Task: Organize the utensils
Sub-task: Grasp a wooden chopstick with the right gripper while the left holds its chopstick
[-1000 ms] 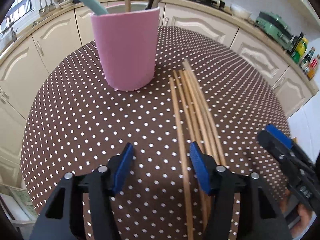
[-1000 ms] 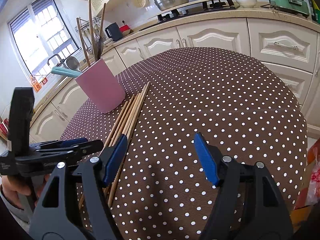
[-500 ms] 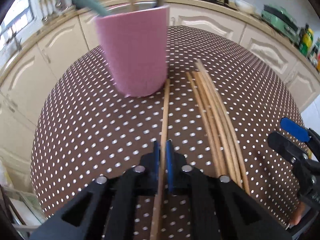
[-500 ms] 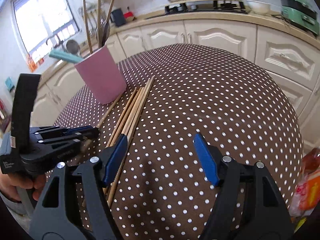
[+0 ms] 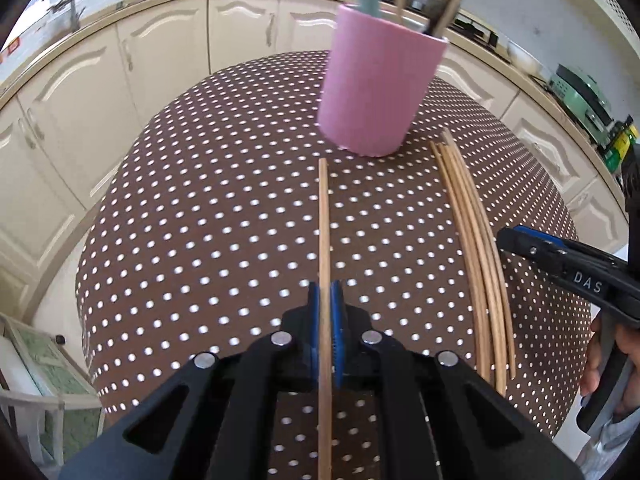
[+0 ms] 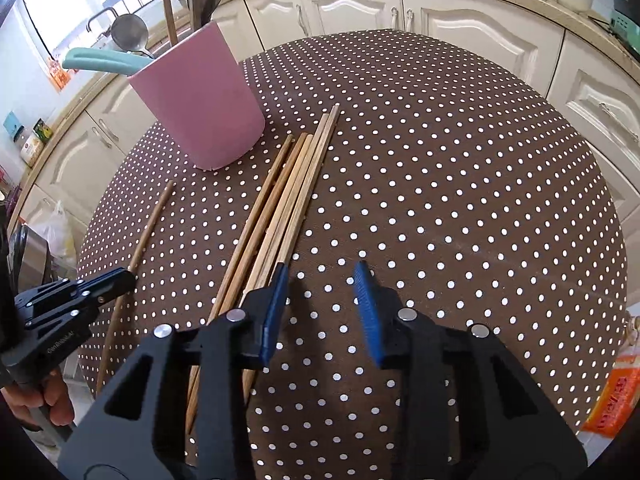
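My left gripper is shut on a single wooden chopstick, which points toward the pink utensil cup. The cup holds a teal handle, a spoon and wooden sticks. A bundle of several chopsticks lies on the dotted tablecloth to the right. In the right wrist view the held chopstick sits left of the bundle, below the cup. My right gripper is open and empty, its left finger at the bundle's near end. The left gripper shows at lower left.
The round table has a brown polka-dot cloth. Cream kitchen cabinets curve around behind it. A stovetop and green appliance sit on the counter. An orange package lies beyond the table's right edge.
My left gripper shut on one chopstick and drew it left, away from the bundle. My right gripper moved closer to the bundle's near end and stayed open.
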Demonstrator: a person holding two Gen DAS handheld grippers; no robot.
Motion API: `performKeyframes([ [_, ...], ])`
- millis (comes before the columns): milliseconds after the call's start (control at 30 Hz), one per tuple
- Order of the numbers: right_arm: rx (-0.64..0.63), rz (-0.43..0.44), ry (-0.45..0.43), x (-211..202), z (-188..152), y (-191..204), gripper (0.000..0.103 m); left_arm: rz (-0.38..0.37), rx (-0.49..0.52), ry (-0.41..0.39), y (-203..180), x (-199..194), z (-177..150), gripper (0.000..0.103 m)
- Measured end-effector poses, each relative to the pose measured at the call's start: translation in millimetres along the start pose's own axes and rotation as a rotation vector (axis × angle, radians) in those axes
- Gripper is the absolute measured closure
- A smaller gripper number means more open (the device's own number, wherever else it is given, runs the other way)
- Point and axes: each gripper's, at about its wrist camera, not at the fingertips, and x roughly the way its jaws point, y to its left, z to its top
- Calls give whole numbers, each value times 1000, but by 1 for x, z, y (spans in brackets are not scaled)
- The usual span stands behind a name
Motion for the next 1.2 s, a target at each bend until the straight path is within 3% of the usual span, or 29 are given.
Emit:
performKeyframes([
  [100, -1, 23, 3, 0, 7, 6, 69, 3, -13, -5, 10, -3, -2, 97],
  [500, -45, -84, 70, 21, 23, 29, 69, -18, -10, 4, 17, 1, 5, 97],
  [933, -82, -170, 210, 69, 95, 46, 70, -15, 7, 60, 20, 12, 27, 97],
  [1200, -69, -171, 258, 93, 135, 45, 70, -26, 24, 76, 21, 20, 39, 97],
])
